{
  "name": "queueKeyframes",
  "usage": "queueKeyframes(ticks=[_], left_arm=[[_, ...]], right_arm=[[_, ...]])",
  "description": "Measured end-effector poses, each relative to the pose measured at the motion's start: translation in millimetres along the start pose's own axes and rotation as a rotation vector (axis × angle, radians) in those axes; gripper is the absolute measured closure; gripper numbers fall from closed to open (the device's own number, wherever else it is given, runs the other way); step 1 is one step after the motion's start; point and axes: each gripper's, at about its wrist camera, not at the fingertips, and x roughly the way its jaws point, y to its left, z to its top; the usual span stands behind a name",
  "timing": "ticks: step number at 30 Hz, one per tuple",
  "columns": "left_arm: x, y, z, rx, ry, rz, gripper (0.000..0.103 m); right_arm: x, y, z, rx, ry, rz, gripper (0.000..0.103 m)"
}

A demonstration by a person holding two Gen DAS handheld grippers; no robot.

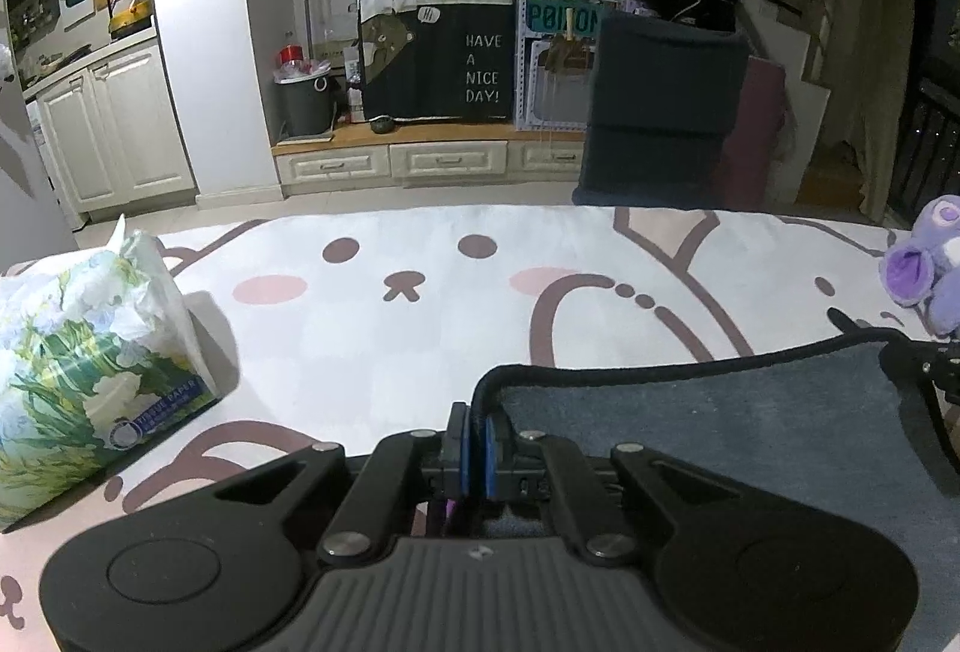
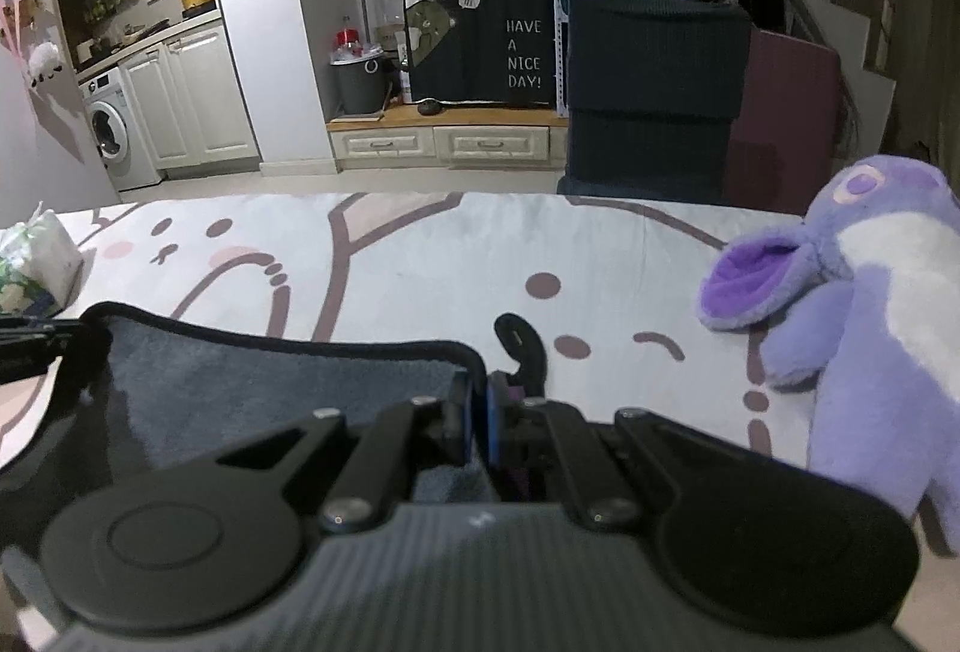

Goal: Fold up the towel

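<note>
A grey towel [image 1: 720, 424] with a black hem is held stretched between my two grippers above a white cartoon-print cover [image 1: 420, 340]. My left gripper [image 1: 475, 427] is shut on the towel's left corner. My right gripper [image 2: 478, 412] is shut on the towel's [image 2: 270, 388] right corner, where a black hanging loop [image 2: 525, 346] sticks out. The right gripper shows at the right edge of the left wrist view [image 1: 927, 370]. The left gripper shows at the left edge of the right wrist view [image 2: 36, 346].
A pack of tissue paper [image 1: 90, 358] stands on the cover at the left, also in the right wrist view [image 2: 36, 262]. A purple plush toy [image 2: 870, 322] lies at the right. Beyond the cover's far edge [image 2: 480, 199] stand a dark chair [image 2: 654, 99] and cabinets.
</note>
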Motion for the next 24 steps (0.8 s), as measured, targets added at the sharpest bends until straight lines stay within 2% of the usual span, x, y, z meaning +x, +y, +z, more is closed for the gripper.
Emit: queueKeyframes(ticks=[8,11,13,15,17,18,20,24], left_arm=[[7.5,-2.5,-1.9,0.008,0.01,0.015,0.094],[7.9,-1.9,-2.5,0.006,0.01,0.014,0.093],[8.3,-1.6,-2.8,0.013,0.013,0.025,0.088],[7.4,-0.4,-2.7,0.012,0.015,0.041,0.078],[6.6,2.3,-2.7,-0.001,0.022,0.05,0.056],[5.9,4.1,-2.9,-0.008,0.027,0.058,0.051],[4.1,7.2,-2.9,-0.021,0.036,0.066,0.029],[-3.1,8.5,-1.8,-0.028,0.037,0.072,0.012]], right_arm=[[14.3,-2.8,-5.1,-0.028,0.014,-0.01,0.093],[16.0,-2.8,-6.2,-0.041,0.011,-0.017,0.089],[15.6,-2.7,-6.7,-0.045,0.009,-0.031,0.08],[15.8,-2.9,-6.9,-0.052,0.008,-0.054,0.066],[14.4,-6.3,-6.7,-0.045,0.007,-0.074,0.049],[13.8,-8.3,-6.5,-0.038,0.008,-0.083,0.046],[11.8,-11.1,-6.2,-0.03,0.009,-0.103,0.033],[4.6,-13.8,-4.7,-0.024,-0.014,-0.111,0.022]])
